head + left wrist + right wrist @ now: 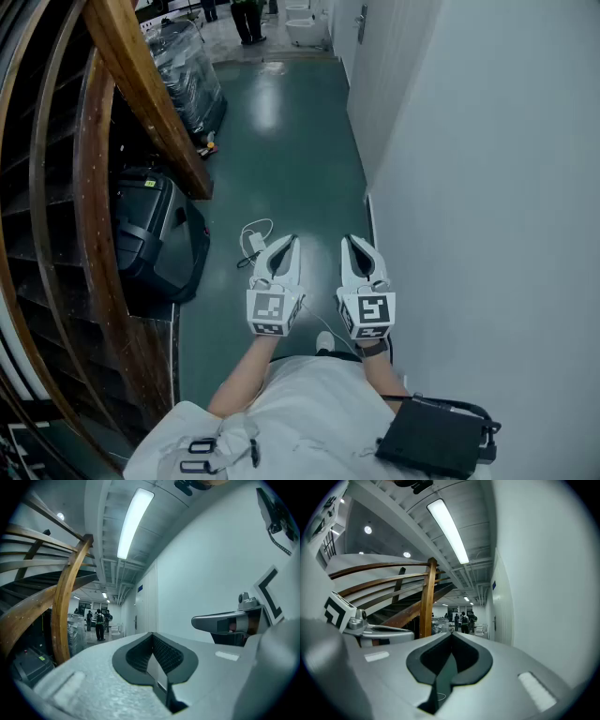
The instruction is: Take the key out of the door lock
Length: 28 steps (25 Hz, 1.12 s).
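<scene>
Both grippers hang side by side in front of me over the green floor of a corridor. The left gripper is shut with nothing between its jaws, and its tips point down the hallway. My right gripper is shut and empty too, close to the white wall, its tips likewise aimed along the corridor. A door with a handle stands far off in the right-hand wall, and it shows again in the right gripper view as a door handle. No key or lock can be made out at this distance.
A curved wooden stair railing runs along the left. Below it sits a black case, with a wrapped pallet farther on. A white cable lies on the floor ahead. The white wall bounds the right. People stand far down the corridor.
</scene>
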Motion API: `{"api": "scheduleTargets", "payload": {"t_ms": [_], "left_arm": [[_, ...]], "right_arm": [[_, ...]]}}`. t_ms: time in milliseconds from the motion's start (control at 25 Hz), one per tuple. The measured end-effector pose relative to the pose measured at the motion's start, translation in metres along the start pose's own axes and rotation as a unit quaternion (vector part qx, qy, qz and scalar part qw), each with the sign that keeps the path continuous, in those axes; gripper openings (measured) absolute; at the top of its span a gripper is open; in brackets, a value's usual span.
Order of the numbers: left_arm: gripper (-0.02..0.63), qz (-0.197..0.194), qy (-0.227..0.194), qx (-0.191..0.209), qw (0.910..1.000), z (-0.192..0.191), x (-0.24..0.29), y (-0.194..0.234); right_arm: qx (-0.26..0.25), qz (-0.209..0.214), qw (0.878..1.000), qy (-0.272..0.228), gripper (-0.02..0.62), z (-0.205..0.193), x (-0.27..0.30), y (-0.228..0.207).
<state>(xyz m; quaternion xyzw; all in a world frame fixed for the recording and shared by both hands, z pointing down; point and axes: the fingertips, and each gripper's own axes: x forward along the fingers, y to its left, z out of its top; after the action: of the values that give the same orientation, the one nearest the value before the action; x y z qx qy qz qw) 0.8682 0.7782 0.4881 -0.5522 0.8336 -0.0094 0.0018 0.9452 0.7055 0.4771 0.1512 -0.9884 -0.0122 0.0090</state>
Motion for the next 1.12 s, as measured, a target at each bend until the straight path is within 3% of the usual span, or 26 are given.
{"api": "scheduleTargets", "payload": {"t_ms": [160, 320, 440, 520, 640, 840, 1000, 1120], "left_arm": [[0.003, 0.004, 0.011, -0.015, 0.9998, -0.013, 0.03, -0.027], [0.003, 0.012, 0.008, -0.02, 0.9997, -0.012, 0.049, -0.04], [0.003, 0.043, 0.012, -0.046, 0.9979, -0.012, 0.06, -0.026], [-0.002, 0.058, 0.019, -0.065, 0.996, -0.017, 0.068, -0.016], [-0.003, 0.065, 0.031, -0.075, 0.9946, -0.029, 0.081, -0.007], [-0.003, 0.062, 0.043, -0.039, 0.9964, -0.047, 0.12, 0.01], [-0.003, 0.067, 0.038, -0.036, 0.9964, -0.055, 0.168, 0.048], [-0.002, 0.059, 0.028, -0.037, 0.9971, -0.046, 0.214, 0.083]], "right_arm": [[0.023, 0.009, 0.999, 0.026, -0.006, -0.021, 0.005, -0.041], [0.107, 0.014, 0.99, 0.093, 0.006, -0.058, 0.015, -0.072], [0.123, 0.014, 0.99, 0.069, 0.02, -0.052, 0.025, -0.082], [0.123, 0.004, 0.991, 0.055, -0.007, -0.047, 0.036, -0.089], [0.125, -0.008, 0.991, 0.052, -0.009, -0.05, 0.052, -0.095], [0.104, 0.0, 0.994, 0.034, -0.009, -0.055, 0.092, -0.097], [0.041, -0.005, 0.998, 0.047, -0.009, -0.06, 0.149, -0.105], [-0.005, 0.03, 0.999, 0.025, -0.002, -0.038, 0.199, -0.105]]}}
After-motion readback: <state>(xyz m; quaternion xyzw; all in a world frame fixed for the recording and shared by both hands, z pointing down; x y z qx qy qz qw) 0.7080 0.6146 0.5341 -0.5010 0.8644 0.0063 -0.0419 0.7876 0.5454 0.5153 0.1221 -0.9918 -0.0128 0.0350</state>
